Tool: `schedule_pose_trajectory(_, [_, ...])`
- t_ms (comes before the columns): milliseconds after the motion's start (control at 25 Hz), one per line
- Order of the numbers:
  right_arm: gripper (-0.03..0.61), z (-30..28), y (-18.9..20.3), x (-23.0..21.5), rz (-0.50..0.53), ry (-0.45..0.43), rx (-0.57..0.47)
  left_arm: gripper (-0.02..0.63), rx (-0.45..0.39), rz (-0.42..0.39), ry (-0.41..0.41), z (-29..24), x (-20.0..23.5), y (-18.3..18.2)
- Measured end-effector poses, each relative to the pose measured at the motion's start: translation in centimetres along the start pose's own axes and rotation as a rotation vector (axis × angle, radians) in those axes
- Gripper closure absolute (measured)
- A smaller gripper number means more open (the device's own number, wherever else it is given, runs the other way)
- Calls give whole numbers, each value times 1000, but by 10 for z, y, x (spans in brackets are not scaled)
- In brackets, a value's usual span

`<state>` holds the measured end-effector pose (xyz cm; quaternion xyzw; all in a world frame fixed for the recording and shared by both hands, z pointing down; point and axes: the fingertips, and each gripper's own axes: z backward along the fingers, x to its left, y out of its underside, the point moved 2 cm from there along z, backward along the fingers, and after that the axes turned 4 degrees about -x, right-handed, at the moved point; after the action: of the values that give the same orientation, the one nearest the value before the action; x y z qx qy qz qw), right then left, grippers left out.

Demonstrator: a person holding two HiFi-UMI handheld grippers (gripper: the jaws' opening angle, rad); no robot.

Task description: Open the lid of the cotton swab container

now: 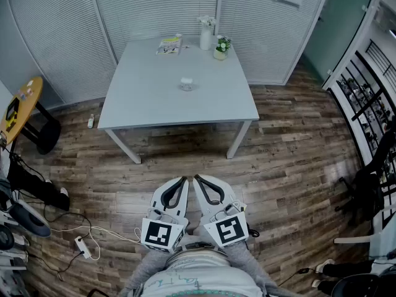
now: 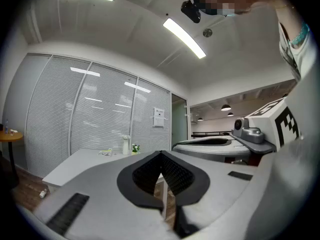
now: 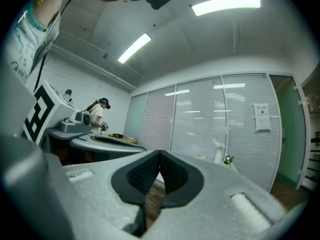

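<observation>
The cotton swab container [image 1: 187, 83] stands alone near the middle of the tabletop [image 1: 142, 104], at 12 o'clock from the person and well apart from both grippers. It is probably set out in the open so that each gripper can come at it from its own side. It reads as a small round tub, clear-looking below and pale on top; its lid is too small to tell apart from the body.

At 11 o'clock from it, near the far edge, lies a flat printed booklet [image 1: 169, 44]. At 1 o'clock a slim white vase [image 1: 206, 37] stands with a small potted plant [image 1: 221, 48] just beside it. The tabletop is a smooth, matte, pale square on thin white legs, standing on a floor [image 1: 291, 153] of worn wood planks before ribbed white blinds [image 1: 154, 11].

At 6 o'clock, close to the person's body, the left gripper [image 1: 184, 180] and right gripper [image 1: 197, 179] are held level and side by side, tips nearly touching, which looks like a rest pose before any reach. The left one's fingers [image 2: 145, 176] are closed with nothing between them: grey moulded shells with black ribbed pads meeting at a point. The right one's fingers [image 3: 142, 176] are closed and empty too.
</observation>
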<state>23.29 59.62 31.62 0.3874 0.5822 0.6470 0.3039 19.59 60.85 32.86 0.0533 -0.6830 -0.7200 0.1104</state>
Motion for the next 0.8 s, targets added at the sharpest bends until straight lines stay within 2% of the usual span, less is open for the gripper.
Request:
schedule_pose_trajectory(320, [577, 6, 5, -25, -32, -16, -21, 615, 16, 18, -7, -21, -9, 3])
schedule_pose_trajectory(520, [577, 7, 14, -36, -28, -18, -3, 615, 7, -6, -18, -28, -8, 9])
schedule_pose_trajectory(800, [577, -13, 21, -48, -29, -25, 1, 615, 16, 24, -27, -47, 10, 16])
